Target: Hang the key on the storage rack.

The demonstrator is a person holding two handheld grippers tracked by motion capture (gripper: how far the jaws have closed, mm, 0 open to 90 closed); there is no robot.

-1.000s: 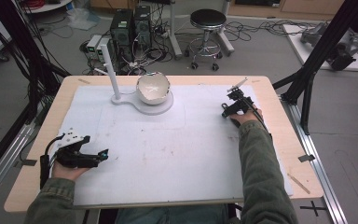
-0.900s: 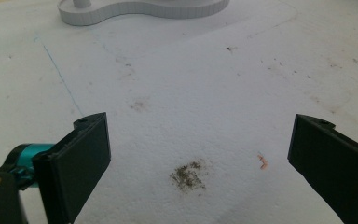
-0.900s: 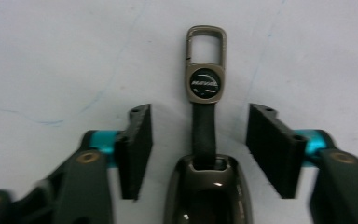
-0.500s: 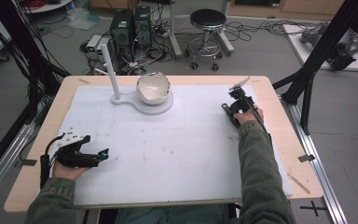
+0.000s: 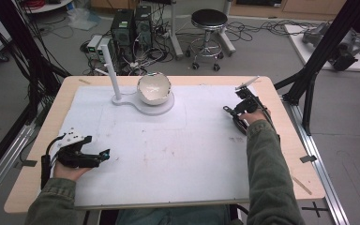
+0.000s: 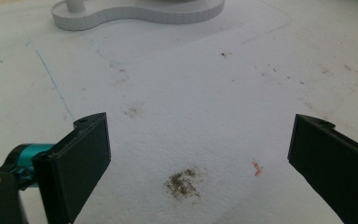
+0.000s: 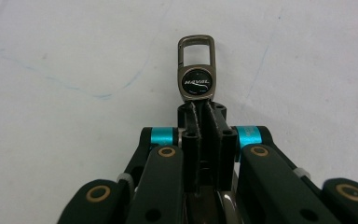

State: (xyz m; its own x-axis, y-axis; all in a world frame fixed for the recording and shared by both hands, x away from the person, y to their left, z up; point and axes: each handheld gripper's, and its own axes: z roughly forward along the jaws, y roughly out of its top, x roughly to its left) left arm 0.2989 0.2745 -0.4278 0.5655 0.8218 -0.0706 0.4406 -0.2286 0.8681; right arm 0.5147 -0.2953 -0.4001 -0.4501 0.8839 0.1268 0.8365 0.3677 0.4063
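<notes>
My right gripper (image 7: 200, 112) is shut on a dark leather keychain whose metal clasp (image 7: 196, 70) sticks out past the jaw tips, just above the white mat. From above, the right gripper (image 5: 234, 114) hovers at the mat's right side, held by a hand in a green sleeve. Low over the mat's near left corner, my left gripper (image 5: 102, 154) is open with nothing between its jaws. In its own view the left gripper (image 6: 198, 154) has its jaws set wide apart over a dirt smudge (image 6: 182, 183).
A white stand (image 5: 146, 104) with an upright post (image 5: 113, 77) carries a pale, shiny bowl (image 5: 153, 88) at the back centre of the mat. Its base (image 6: 140, 9) lies far ahead of the left gripper. The wooden table edge (image 5: 290, 154) borders the mat.
The right hand has drifted slightly nearer with the keychain still gripped. The left hand has not moved.
</notes>
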